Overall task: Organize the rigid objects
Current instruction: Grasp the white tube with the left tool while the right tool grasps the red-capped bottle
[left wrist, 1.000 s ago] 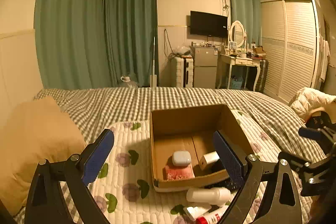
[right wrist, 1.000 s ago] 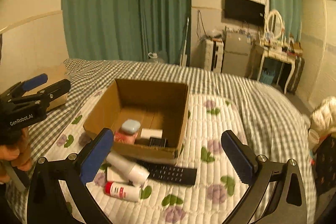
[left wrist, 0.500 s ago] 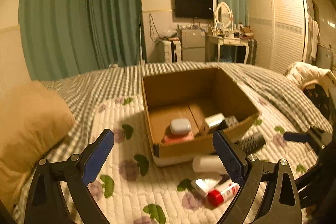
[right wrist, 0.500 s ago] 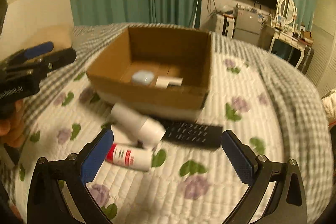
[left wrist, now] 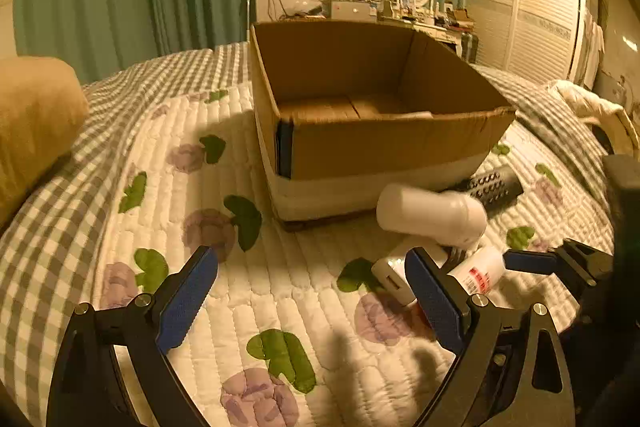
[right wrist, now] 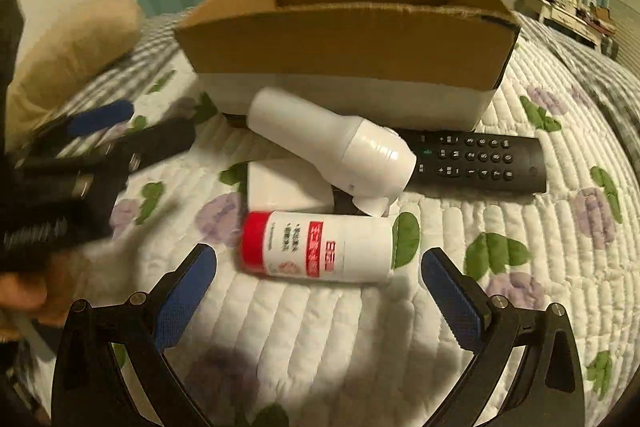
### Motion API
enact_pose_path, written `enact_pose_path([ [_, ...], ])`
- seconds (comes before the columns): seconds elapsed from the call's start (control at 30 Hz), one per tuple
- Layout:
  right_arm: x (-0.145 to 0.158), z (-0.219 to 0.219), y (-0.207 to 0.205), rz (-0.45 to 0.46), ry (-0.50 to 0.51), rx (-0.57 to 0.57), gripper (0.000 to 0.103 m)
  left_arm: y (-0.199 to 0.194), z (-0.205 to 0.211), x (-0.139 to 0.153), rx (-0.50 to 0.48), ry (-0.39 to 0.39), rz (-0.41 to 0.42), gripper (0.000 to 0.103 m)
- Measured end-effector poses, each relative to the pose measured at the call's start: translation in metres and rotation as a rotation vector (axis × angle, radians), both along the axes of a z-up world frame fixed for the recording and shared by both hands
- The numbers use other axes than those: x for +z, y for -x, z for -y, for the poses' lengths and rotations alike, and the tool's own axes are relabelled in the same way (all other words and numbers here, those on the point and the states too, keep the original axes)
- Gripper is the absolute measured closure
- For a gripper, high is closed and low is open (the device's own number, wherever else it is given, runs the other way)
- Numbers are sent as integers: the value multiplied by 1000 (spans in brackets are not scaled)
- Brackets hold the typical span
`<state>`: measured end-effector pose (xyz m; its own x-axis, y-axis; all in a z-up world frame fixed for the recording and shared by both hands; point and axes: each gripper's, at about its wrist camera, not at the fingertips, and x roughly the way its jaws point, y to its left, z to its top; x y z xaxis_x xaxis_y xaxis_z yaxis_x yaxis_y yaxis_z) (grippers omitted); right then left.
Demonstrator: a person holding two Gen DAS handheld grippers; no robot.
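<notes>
Both grippers have dropped low over the quilted floral bed cover (right wrist: 320,327) since a moment ago. Right gripper (right wrist: 318,279), fingers spread and released, frames the red-capped white bottle (right wrist: 316,247) lying on its side. Left gripper (left wrist: 312,287) is spread too, holding nothing. Behind sits the open brown cardboard box (right wrist: 348,39); its contents are hidden from here. White cylindrical bottle (right wrist: 332,147) leans across the black remote control (right wrist: 480,159).

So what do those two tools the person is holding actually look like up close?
Both are alike. The right tool has two black angular fingers with silver screws at the joints, each faced with a ribbed blue pad. The left tool matches, and from the side it is a black body with blue tips. A bare hand grips it. No cables show.
</notes>
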<state>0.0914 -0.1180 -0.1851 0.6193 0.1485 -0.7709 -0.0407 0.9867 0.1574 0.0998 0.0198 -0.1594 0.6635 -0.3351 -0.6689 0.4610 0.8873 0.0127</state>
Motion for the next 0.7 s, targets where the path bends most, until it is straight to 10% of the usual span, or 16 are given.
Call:
enact_pose_path([
  [0.1,-20,2,-14,-83,-9,-20,0,-7,2,-10,-11,-5,-51,7],
  [0.2,-15,7,-12,-52,-15,-24,25,-7,12,-15,-59,-8,-65,7],
  [0.7,-9,66,6,-77,8,-176,25,-25,71,-42,-224,-110,-180,8],
])
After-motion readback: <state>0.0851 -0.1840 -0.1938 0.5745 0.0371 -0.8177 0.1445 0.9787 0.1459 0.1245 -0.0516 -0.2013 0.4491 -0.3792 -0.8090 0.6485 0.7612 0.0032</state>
